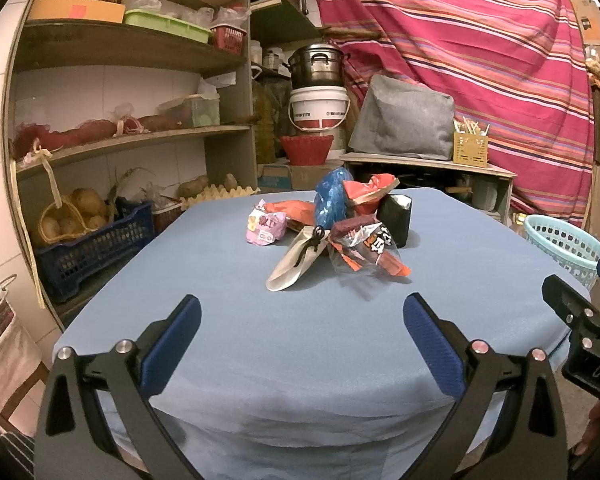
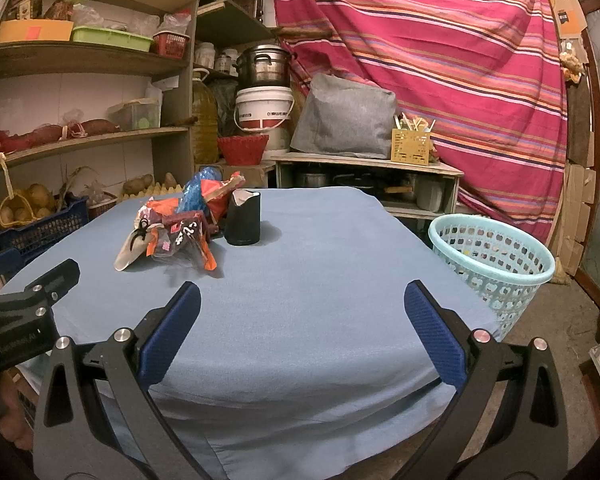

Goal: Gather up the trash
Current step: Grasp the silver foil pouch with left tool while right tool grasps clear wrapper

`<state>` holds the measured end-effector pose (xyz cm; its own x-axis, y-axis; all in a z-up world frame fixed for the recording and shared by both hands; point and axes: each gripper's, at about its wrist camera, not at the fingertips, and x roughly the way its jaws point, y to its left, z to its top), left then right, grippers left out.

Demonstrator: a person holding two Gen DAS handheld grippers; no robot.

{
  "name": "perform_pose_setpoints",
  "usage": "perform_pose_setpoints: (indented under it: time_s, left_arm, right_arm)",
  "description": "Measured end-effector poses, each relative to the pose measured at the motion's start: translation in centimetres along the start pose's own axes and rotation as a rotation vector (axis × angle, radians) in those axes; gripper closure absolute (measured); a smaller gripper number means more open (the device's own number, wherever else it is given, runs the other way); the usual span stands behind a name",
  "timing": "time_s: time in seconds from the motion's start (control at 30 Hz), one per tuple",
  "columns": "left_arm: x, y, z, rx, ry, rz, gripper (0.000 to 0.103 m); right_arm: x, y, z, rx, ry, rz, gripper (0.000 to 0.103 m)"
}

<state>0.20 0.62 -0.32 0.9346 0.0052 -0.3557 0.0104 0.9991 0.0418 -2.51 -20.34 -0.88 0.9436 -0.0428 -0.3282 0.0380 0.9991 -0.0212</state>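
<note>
A heap of trash lies mid-table on the blue cloth [image 1: 284, 360]: a pink wrapper [image 1: 266, 227], a beige pouch with a black cord [image 1: 296, 260], a clear and orange snack wrapper [image 1: 364, 250], a blue plastic bag [image 1: 332, 196], an orange packet [image 1: 370, 190] and a black carton [image 1: 396, 216]. The right wrist view has the same heap at left, with the black carton [image 2: 243, 218] and the snack wrapper [image 2: 180, 240]. My left gripper [image 1: 302, 320] hovers open over the near table edge, well short of the heap. My right gripper [image 2: 302, 316] is also open and holds nothing.
A light blue perforated basket [image 2: 496, 264] stands on the floor right of the table. Shelves [image 1: 112, 140] with crates and potatoes fill the left wall. A low bench [image 2: 364, 164] with a grey cushion stands behind, under a striped red cloth.
</note>
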Motion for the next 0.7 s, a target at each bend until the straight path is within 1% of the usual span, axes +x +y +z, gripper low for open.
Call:
perform_pose_setpoints:
  time_s: [0.13, 0.3, 0.47, 0.57, 0.63, 0.7]
  left_arm:
    - [0.4, 0.3, 0.3, 0.006, 0.006, 0.001, 0.004]
    - [1.6, 1.0, 1.4, 0.016, 0.032, 0.03, 0.004]
    - [4.8, 1.8, 3.4, 0.046, 0.053, 0.041, 0.004]
    - [7.2, 2.1, 4.5, 0.107, 0.056, 0.04, 0.004]
    - [9.0, 2.3, 5.0, 0.121, 0.09, 0.052, 0.004]
    - [10.7, 2.6, 5.3, 0.108, 0.128, 0.019, 0.004]
  right_arm:
    - [0.7, -0.1, 0.4, 0.01, 0.011, 0.002, 0.004]
    - [2.1, -1.0, 1.7, 0.029, 0.038, -0.001, 0.004]
    - [4.7, -1.0, 2.5, 0.045, 0.099, -0.035, 0.004]
    - [6.6, -0.8, 3.2, 0.053, 0.13, -0.069, 0.004]
    - [7.8, -0.7, 3.9, 0.055, 0.136, -0.062, 0.004]
    - [9.3, -0.7, 5.1, 0.058, 0.144, -0.045, 0.004]
